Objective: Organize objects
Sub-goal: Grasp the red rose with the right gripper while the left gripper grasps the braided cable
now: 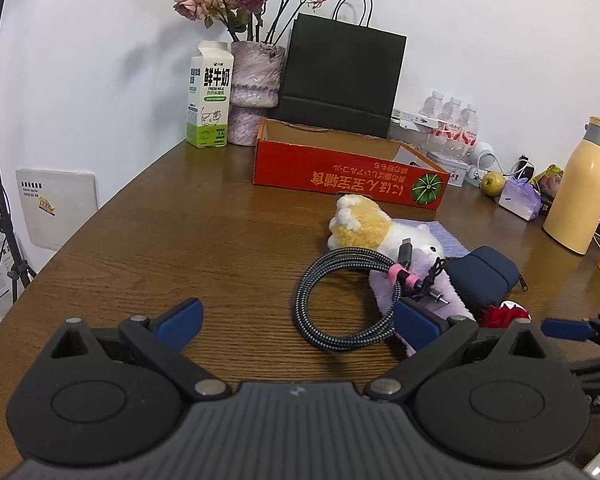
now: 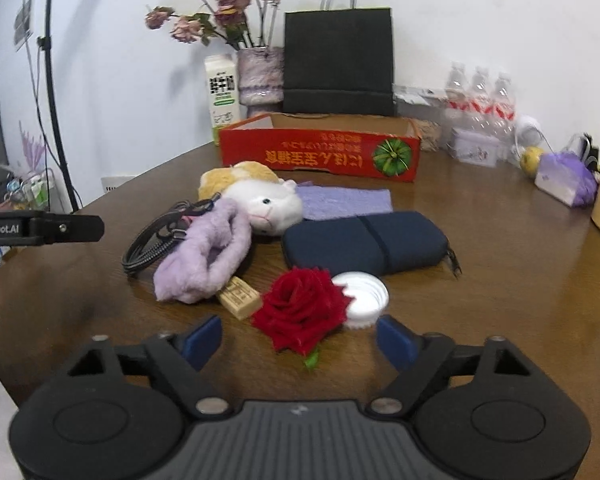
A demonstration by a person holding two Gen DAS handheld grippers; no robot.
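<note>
On the brown wooden table, at the centre of the right wrist view, a pile of small objects is lying in front of the red cardboard box, which is sitting open at twelve o'clock. The right gripper is hovering with its jaws apart, and the red fabric rose is lying between the blue pads without being pressed. A white plastic lid is touching the rose at its three o'clock side; a small tan block is lying at its nine o'clock. The lilac plush fabric is resting at eleven o'clock, with the white-and-orange plush toy just behind it. The navy zip case is sitting at one o'clock (a purple cloth beyond it). The left gripper is also standing with jaws apart over bare wood, the coiled braided cable lying at its two o'clock, near the right pad.
</note>
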